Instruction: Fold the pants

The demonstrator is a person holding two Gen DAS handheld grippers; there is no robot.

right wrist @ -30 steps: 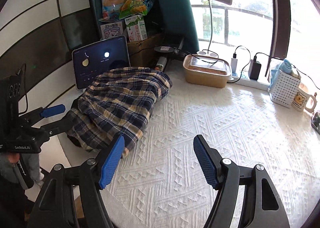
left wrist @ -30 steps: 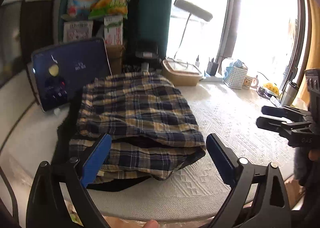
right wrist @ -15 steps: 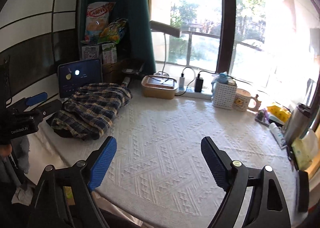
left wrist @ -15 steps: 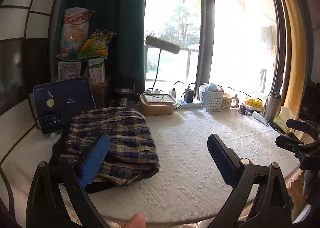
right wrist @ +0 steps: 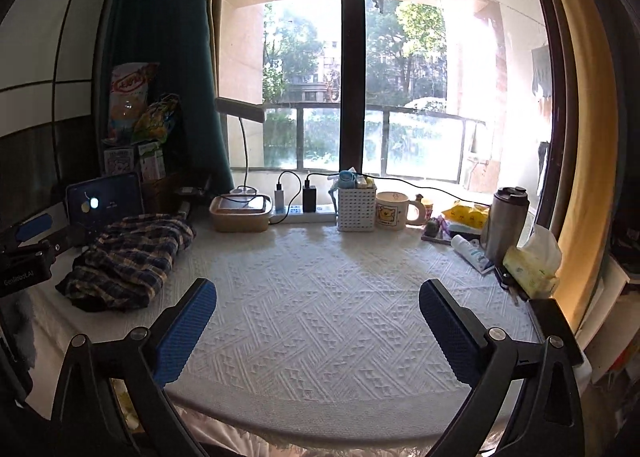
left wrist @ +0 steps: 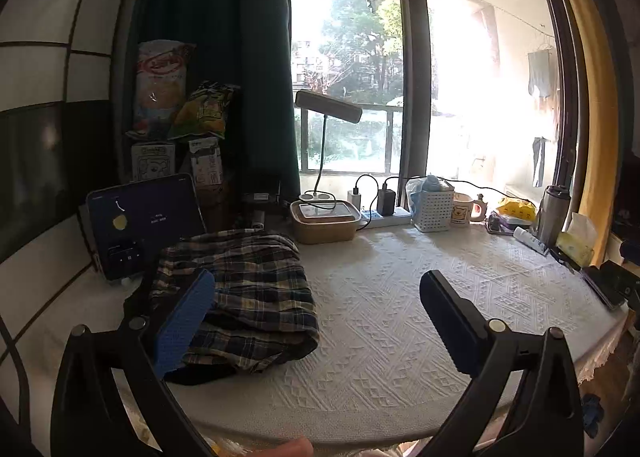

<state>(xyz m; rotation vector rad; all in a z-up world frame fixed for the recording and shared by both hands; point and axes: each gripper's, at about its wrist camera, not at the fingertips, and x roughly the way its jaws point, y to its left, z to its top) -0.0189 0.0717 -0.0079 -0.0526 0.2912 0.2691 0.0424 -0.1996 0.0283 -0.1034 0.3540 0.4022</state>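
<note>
White lettering reading "GenRobot.AI" runs along the black body of the left claw (right wrist: pixel 34 233), seen at the left edge of the right wrist view. Print on the snack bags (left wrist: pixel 162 87), cartons and the tablet screen (left wrist: pixel 146 223) is too small to read.

- pants (left wrist: pixel 248 289) lie folded on the table's (left wrist: pixel 400 317) left part, before the tablet (left wrist: pixel 144 225);
- box (right wrist: pixel 240 213) right of them; mug (right wrist: pixel 394 211) right of the basket (right wrist: pixel 356 207)
</note>
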